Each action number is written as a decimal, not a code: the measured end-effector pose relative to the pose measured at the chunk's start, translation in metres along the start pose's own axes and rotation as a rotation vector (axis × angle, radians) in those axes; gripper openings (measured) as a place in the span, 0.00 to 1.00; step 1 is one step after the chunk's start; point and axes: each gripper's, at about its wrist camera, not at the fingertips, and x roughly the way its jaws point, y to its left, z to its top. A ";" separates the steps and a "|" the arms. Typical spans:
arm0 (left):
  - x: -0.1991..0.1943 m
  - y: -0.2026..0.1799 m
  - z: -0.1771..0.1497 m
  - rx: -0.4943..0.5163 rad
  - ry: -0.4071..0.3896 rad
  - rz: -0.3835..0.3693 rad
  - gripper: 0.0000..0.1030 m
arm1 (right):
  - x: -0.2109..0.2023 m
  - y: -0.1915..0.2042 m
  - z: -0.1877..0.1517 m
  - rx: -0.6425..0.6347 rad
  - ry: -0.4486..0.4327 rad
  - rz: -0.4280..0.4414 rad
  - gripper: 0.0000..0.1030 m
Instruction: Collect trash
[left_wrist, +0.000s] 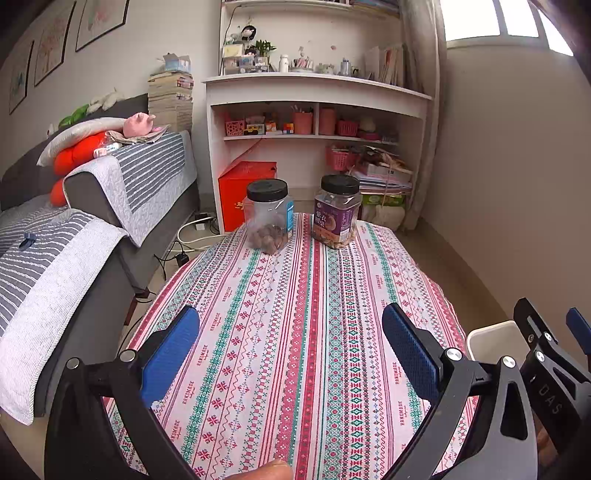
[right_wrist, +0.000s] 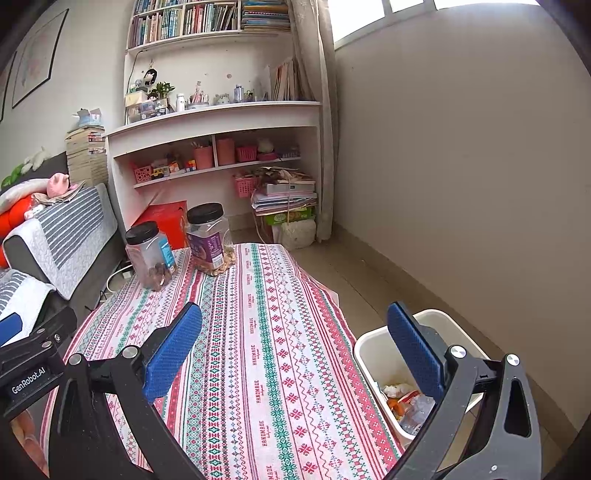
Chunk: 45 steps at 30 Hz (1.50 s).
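My left gripper (left_wrist: 291, 325) is open and empty above the patterned tablecloth (left_wrist: 295, 332). My right gripper (right_wrist: 294, 325) is open and empty over the table's right edge (right_wrist: 347, 332). A white trash bin (right_wrist: 369, 354) stands on the floor right of the table, under my right finger; it holds crumpled paper, orange scraps and clear plastic (right_wrist: 406, 402). Its rim also shows in the left wrist view (left_wrist: 495, 339). No loose trash shows on the cloth.
Two black-lidded clear jars stand at the table's far end: one with brown nuts (left_wrist: 269, 218) (right_wrist: 149, 254), one purple-labelled (left_wrist: 337, 210) (right_wrist: 208, 240). A grey sofa (left_wrist: 92, 229) runs along the left. A white bookshelf (left_wrist: 314, 110) stands behind. A wall (right_wrist: 480, 184) is on the right.
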 end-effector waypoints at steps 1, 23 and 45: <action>0.000 0.000 0.000 0.000 0.000 0.000 0.93 | 0.000 0.000 0.000 0.001 0.001 0.001 0.93; 0.002 -0.001 -0.003 -0.002 0.010 0.007 0.93 | 0.003 -0.002 -0.005 -0.012 0.009 0.008 0.93; -0.002 -0.009 -0.006 0.022 -0.027 -0.020 0.92 | 0.004 -0.008 -0.006 -0.018 0.022 0.010 0.93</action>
